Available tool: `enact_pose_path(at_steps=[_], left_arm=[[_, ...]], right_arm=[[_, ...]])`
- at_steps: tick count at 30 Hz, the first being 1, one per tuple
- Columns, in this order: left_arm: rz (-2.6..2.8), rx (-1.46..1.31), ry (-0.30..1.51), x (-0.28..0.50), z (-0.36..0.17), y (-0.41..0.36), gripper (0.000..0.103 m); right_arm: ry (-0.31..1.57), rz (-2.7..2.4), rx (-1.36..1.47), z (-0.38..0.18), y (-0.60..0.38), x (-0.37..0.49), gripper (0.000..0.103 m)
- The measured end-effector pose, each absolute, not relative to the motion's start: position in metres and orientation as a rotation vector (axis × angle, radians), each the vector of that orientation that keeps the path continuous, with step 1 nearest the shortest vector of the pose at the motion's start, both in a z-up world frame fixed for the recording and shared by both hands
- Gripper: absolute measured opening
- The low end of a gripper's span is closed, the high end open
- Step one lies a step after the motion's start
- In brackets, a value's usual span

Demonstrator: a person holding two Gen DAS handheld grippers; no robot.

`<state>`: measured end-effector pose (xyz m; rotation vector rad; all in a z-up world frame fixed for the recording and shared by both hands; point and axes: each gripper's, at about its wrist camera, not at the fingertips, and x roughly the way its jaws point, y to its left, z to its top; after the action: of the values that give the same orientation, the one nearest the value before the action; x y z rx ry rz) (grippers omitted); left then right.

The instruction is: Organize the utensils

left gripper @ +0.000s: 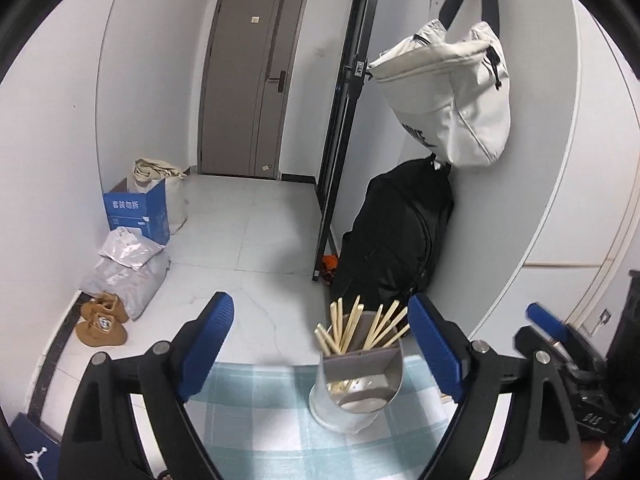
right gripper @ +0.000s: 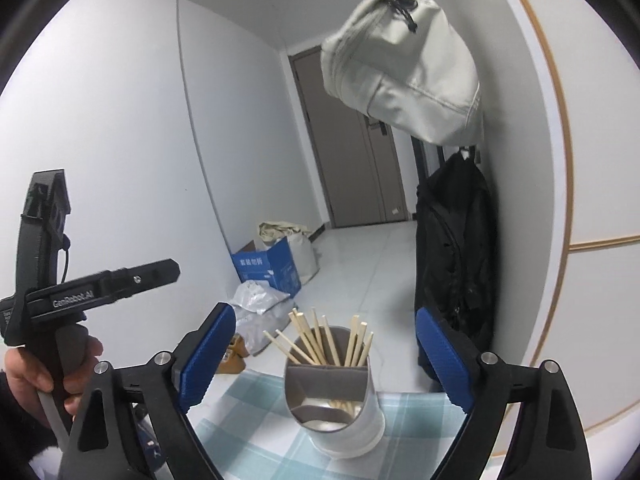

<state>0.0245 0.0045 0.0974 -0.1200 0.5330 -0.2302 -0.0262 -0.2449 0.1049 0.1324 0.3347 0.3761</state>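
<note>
A metal utensil holder (left gripper: 354, 388) stands on a blue-checked cloth (left gripper: 280, 432), with several wooden chopsticks (left gripper: 360, 328) upright in its rear compartment. Its front compartment looks empty. My left gripper (left gripper: 320, 352) is open and empty, the holder in front of it, nearer its right finger. In the right wrist view the same holder (right gripper: 336, 408) with chopsticks (right gripper: 324, 340) stands in front of my right gripper (right gripper: 324, 360), which is open and empty. The right gripper also shows at the right edge of the left view (left gripper: 560, 344).
A white bag (left gripper: 448, 92) hangs above a black backpack (left gripper: 400, 236) against the right wall. On the floor at left are a blue box (left gripper: 136, 212), grey parcels (left gripper: 128, 264) and brown shoes (left gripper: 102, 320). A door (left gripper: 248, 80) closes the hallway. The table edge lies just beyond the holder.
</note>
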Motion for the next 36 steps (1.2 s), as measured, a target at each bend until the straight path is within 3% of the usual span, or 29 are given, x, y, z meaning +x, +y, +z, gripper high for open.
enact_pose_path(at_steps=[6, 36], left_arm=[[-0.156, -0.110, 0.519, 0.005, 0.087, 0.007, 0.086], [-0.076, -0.054, 0.530, -0.027, -0.003, -0.002, 0.088]], right_arm=[[0.274, 0.386, 0.119, 0.104, -0.241, -0.053, 0.102], [0.297, 0.303, 0.093, 0.027, -0.243, -0.096, 0.103]])
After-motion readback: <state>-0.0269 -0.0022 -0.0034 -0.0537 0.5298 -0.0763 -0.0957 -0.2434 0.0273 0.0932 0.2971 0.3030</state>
